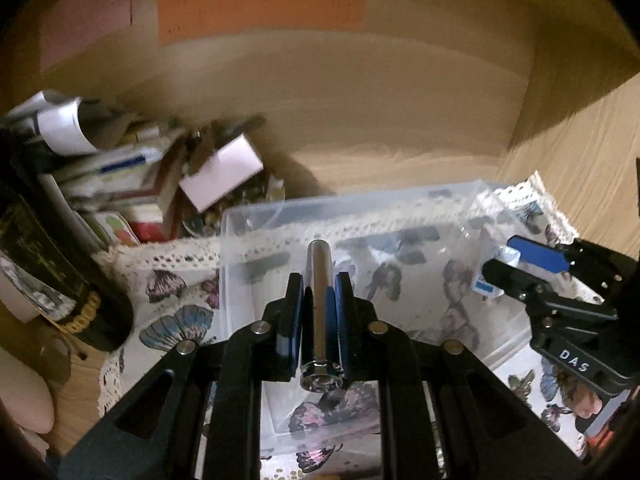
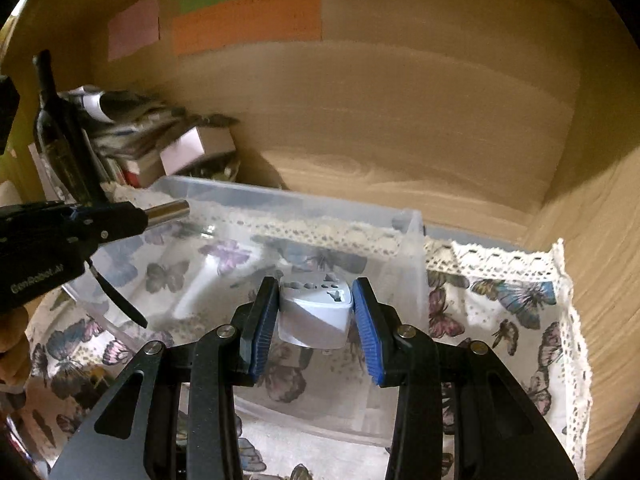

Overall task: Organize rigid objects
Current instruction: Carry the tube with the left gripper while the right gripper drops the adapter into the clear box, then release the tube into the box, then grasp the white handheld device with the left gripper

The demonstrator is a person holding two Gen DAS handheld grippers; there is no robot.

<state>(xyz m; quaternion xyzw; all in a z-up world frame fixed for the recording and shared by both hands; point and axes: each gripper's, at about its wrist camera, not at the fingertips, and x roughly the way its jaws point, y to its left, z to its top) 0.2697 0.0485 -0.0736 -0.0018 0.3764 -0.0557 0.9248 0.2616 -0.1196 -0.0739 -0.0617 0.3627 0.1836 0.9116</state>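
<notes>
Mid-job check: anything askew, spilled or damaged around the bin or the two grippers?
Nothing looks spilled or damaged. The clear plastic bin sits upright on the butterfly cloth. The left gripper holds a metal cylinder, the right gripper a white adapter. Only the pile of boxes and papers behind looks jumbled.

My left gripper (image 1: 318, 280) clamped tight on a metal cylinder (image 1: 319, 304) lying lengthwise between my blue pads, my right gripper (image 2: 314, 308) to its right, level with it, jaws closed against both sides of a white travel adapter (image 2: 314, 314)
</notes>
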